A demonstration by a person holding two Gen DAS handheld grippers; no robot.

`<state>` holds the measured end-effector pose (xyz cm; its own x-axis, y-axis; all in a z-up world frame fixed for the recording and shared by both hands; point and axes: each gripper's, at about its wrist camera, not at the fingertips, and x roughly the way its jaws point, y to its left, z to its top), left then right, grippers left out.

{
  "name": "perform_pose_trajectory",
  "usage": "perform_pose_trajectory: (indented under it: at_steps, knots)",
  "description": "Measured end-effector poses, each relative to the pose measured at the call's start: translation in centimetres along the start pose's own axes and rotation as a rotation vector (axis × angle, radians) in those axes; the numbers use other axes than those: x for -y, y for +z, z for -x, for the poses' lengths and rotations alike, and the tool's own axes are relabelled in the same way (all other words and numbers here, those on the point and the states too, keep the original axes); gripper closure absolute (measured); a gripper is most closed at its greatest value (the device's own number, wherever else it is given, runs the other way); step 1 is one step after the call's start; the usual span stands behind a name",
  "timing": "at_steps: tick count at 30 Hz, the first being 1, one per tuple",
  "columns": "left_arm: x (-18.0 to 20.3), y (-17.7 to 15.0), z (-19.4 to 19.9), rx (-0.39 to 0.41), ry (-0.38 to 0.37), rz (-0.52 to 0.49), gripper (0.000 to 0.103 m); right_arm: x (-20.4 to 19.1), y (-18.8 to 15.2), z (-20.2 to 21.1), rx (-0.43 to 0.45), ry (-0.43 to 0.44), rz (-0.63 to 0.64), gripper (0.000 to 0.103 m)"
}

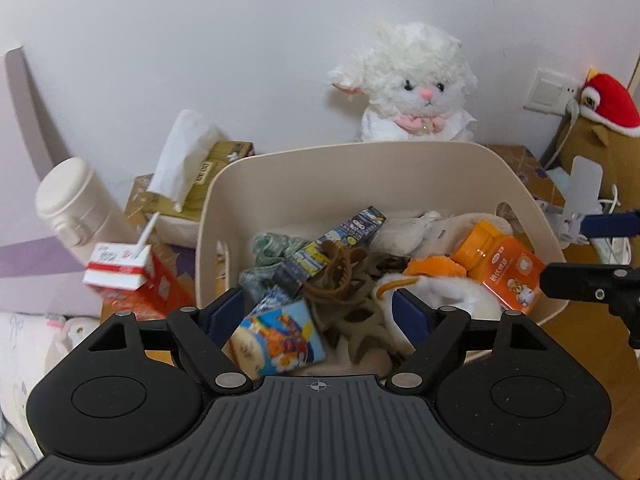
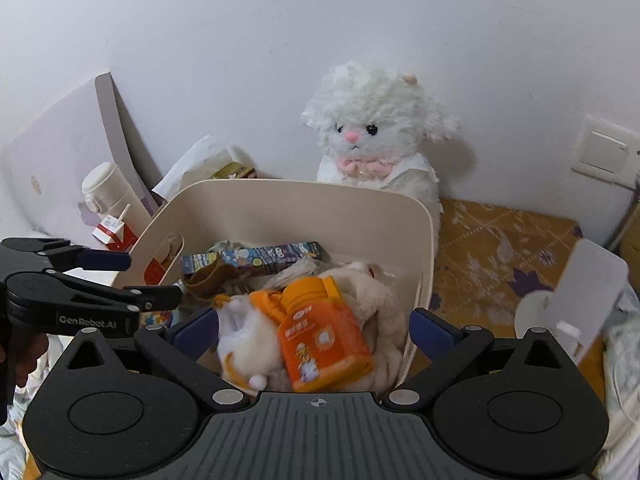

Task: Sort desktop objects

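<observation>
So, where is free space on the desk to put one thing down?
Right of the beige bin, the floral cloth lies bare up to the white stand. Left of the bin, thermos, milk carton and tissue box crowd together.

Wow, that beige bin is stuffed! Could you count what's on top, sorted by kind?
In the beige bin:
Printed boxes: 2 (long dark box, blue cartoon box)
Orange bottles: 1
Brown hair claws: 1
Green fabric pieces: 1
Total: 5; more lies buried.
</observation>
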<state>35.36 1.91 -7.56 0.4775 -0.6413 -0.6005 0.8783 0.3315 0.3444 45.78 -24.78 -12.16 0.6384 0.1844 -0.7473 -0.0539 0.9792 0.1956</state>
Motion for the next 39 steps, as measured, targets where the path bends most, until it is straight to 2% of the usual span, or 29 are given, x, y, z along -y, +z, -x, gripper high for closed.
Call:
perform_pose_trajectory:
  at_steps: [11,16,24,30,39]
  knots:
    - [-1.1,-1.7,6.1,0.016,0.003,0.022,0.021,-3.1,-1.8,5.3,0.039,-0.026,0.020,0.000]
    - [-1.1,-3.1,9.2,0.036,0.012,0.011,0.021,-4.1,-3.0,8.0,0.043,-0.039,-0.020,0.000]
    - [-1.6,-6.4,13.8,0.037,0.009,-0.001,0.021,-6.0,-6.2,12.5,0.048,-0.084,-0.046,0.000]
    - [-1.7,-9.0,16.7,0.048,0.014,-0.061,0.021,-7.0,-8.7,15.2,0.028,-0.078,-0.103,0.000]
    - [-2.8,-13.0,21.2,0.054,-0.008,-0.061,0.020,-8.7,-12.1,18.8,0.027,-0.106,-0.101,0.000]
